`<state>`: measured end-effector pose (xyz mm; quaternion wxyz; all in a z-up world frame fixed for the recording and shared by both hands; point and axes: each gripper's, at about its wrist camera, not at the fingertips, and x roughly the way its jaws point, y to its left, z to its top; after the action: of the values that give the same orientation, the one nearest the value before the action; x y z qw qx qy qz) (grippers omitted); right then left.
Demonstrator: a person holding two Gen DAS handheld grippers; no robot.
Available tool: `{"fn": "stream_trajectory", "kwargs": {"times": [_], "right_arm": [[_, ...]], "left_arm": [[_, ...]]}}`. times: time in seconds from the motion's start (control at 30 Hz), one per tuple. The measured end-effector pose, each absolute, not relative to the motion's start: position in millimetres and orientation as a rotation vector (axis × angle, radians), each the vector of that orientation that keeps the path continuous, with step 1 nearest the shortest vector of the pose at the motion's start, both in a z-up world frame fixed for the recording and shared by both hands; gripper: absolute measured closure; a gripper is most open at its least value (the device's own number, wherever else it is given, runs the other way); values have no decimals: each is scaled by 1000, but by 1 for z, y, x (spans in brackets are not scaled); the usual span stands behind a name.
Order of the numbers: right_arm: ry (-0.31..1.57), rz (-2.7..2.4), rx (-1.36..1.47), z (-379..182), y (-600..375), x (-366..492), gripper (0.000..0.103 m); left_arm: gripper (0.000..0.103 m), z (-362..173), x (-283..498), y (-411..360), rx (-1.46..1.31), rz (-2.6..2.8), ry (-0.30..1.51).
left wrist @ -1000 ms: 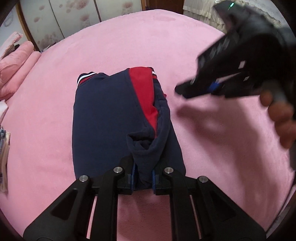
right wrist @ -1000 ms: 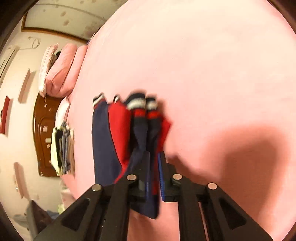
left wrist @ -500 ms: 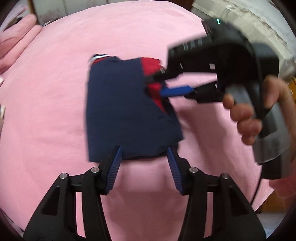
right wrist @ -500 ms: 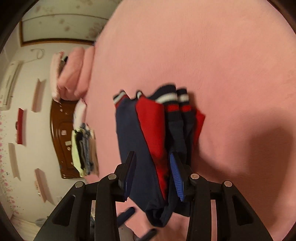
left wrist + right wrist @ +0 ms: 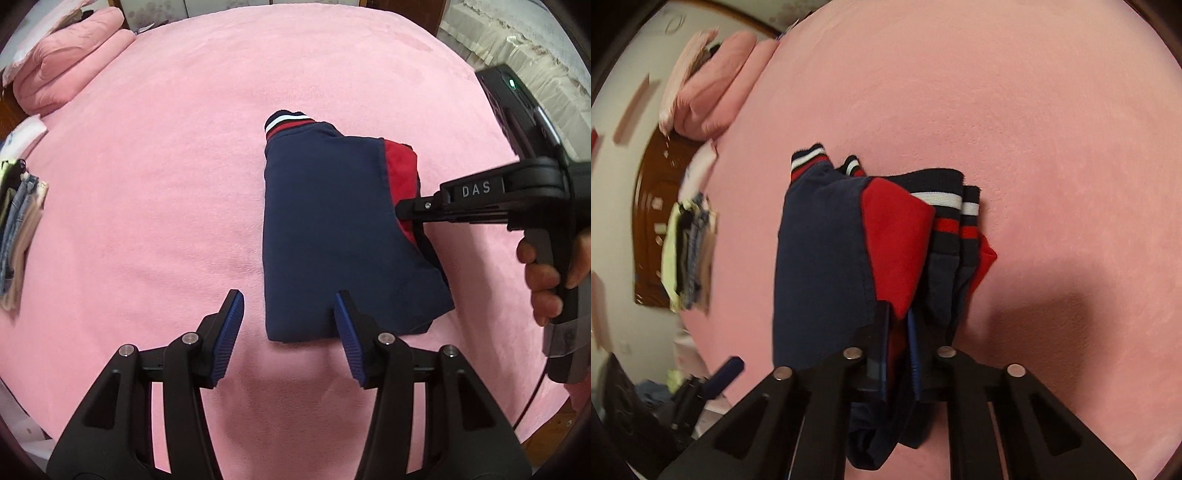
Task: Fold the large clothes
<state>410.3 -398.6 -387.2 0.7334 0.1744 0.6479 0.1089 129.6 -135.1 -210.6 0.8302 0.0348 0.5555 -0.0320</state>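
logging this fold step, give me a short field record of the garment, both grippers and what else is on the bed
garment: navy and red jacket, folded into a compact bundle, striped cuffs at its far end
surface: pink bedspread
left gripper: open, nothing between its pads, at the bundle's near edge
right gripper: jaws just closed on a fold at the red side of the bundle
hand: holds the right gripper's handle
other items: pink bedding at the far corner; stack of folded clothes at the bed's edge
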Motion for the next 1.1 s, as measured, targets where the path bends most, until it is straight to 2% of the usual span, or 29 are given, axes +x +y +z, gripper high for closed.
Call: {"fn": "stream_trajectory", "kwargs": {"times": [0.07,0.4,0.7,0.77,0.9,0.97,1.07,1.1], "right_arm": [[1439,220,386,-381,-397,409,99],[1379,203,373,-316,-396,385,100],[1454,90,474,-368,-440,374,100],[1422,68,494,-365,-442,372,100],[1262,80,509,-322,-446,349,99],[1224,134,541,-304,-447,337,97],[1245,293,593,-295,-441,323,96],[1248,336,598,-296,-432,321,96]], "left_arm": [[56,-209,127,-141,98,-65,1164],[56,-194,135,-134,100,-50,1140],[56,-209,158,-136,170,8,1156],[56,-207,168,-135,177,6,1150],[56,-198,174,-135,164,-67,1183],[68,-195,175,-135,137,-114,1204],[75,-202,174,-133,47,-211,1243],[83,-208,177,-133,35,-244,1263]]}}
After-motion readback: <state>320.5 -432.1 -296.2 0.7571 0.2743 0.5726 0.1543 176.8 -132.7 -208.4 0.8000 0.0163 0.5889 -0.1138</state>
